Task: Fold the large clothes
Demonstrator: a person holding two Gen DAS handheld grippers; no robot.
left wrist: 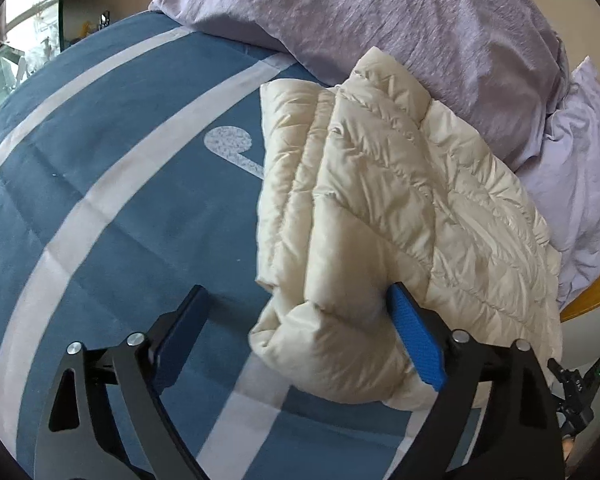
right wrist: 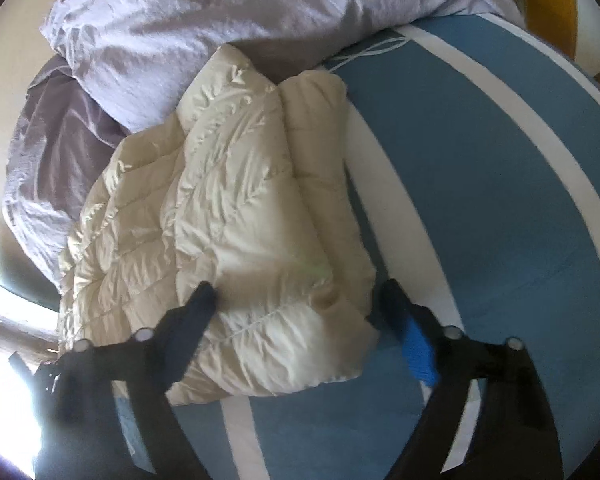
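A cream quilted puffer jacket (left wrist: pixel 380 208) lies folded into a thick bundle on a blue bedcover with white stripes (left wrist: pixel 120 200). My left gripper (left wrist: pixel 298 300) stands open over the bundle's near left corner. Its right pad (left wrist: pixel 414 340) touches the fabric, while its left finger (left wrist: pixel 184 332) hangs apart over the bedcover. In the right wrist view, the jacket (right wrist: pixel 228 208) fills the middle. My right gripper (right wrist: pixel 300 292) straddles its near right corner, open. The left finger (right wrist: pixel 196 312) rests on the fabric and the right finger (right wrist: pixel 404 320) sits just off the edge.
Crumpled lilac bedding (left wrist: pixel 400 32) is piled behind the jacket, and in the right wrist view the lilac bedding (right wrist: pixel 188 16) presses against its far edge. A wooden bed frame edge (left wrist: pixel 596 296) shows at the right. Bare bedcover (right wrist: pixel 480 200) stretches to the jacket's right.
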